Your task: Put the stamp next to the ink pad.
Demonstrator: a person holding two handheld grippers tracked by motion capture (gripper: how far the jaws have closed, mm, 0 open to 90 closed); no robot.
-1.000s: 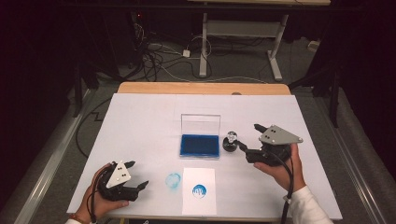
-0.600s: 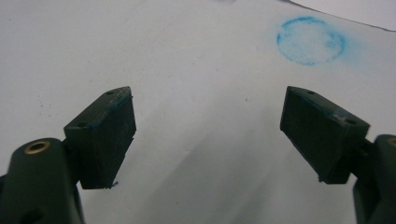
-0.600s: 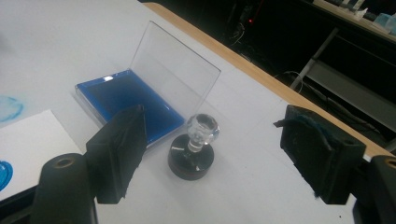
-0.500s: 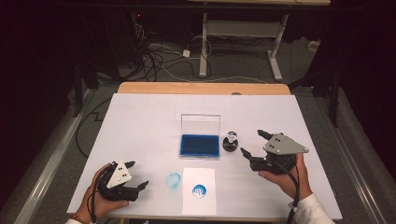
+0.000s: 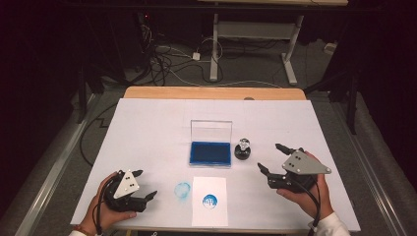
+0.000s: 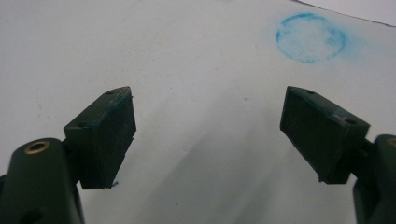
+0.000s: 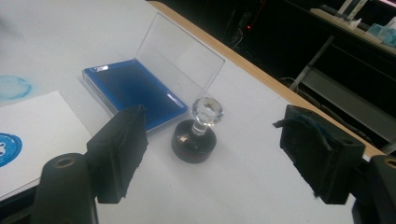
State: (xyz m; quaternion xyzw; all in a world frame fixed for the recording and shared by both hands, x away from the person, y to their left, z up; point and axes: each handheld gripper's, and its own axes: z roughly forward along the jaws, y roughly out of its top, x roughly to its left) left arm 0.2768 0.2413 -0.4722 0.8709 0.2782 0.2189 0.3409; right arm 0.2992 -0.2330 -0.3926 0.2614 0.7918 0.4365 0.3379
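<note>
Plainly the stamp (image 7: 195, 136) stands upright just ahead of the wide-open, empty right hand-held gripper (image 7: 210, 149), beside the ink pad (image 7: 135, 93), so an off-centre pinch on its slick clear knob could topple it onto the bench (image 5: 147, 123)

left gripper (image 5: 145, 184): black, grey plate | right gripper (image 5: 277, 157): same, white sleeve (image 5: 330, 225)

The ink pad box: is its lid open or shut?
Open. The clear lid stands up at the back edge of the ink pad box, and the blue pad lies bare beside the stamp.
</note>
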